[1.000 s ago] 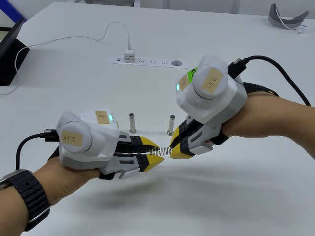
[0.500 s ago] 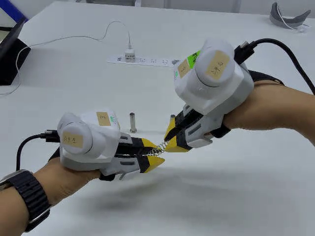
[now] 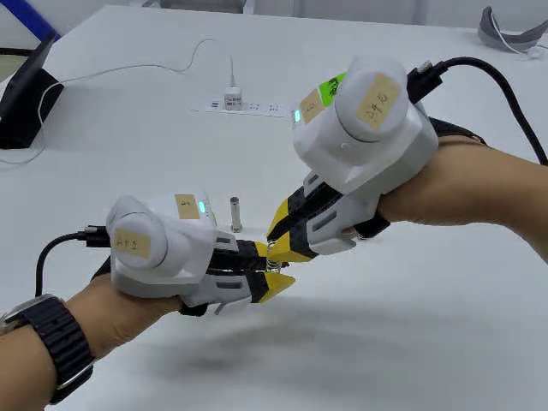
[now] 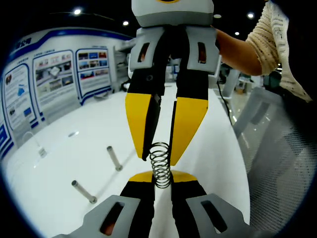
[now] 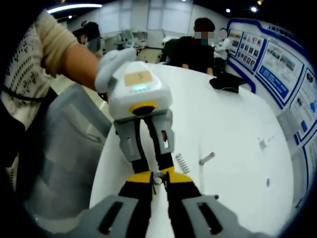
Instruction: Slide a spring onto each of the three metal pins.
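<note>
A small steel spring [image 3: 272, 260] is held above the white table between my two grippers. My left gripper [image 3: 278, 268] comes in from the lower left, shut on the spring's near end [image 4: 161, 174]. My right gripper [image 3: 273, 249] reaches down from the upper right, and its yellow fingers [image 4: 141, 119] are closed around the far end; its own view shows that end as a ring [image 5: 158, 177]. One metal pin [image 3: 235, 213] stands just behind the tips. Two pins [image 4: 114, 157] [image 4: 83, 192] stand upright on the table. Another spring [image 5: 182, 162] lies beside a pin [image 5: 207, 158].
A white power strip [image 3: 235, 105] with a plugged charger and cable lies at the back. A black device [image 3: 26, 90] sits at the far left edge. A grey object [image 3: 509, 30] rests at the back right. People [image 5: 198, 47] are beyond the table.
My right gripper has moved left and down toward the left gripper, so the tips now nearly meet and the visible length of spring between them has shrunk. The left gripper has barely moved.
</note>
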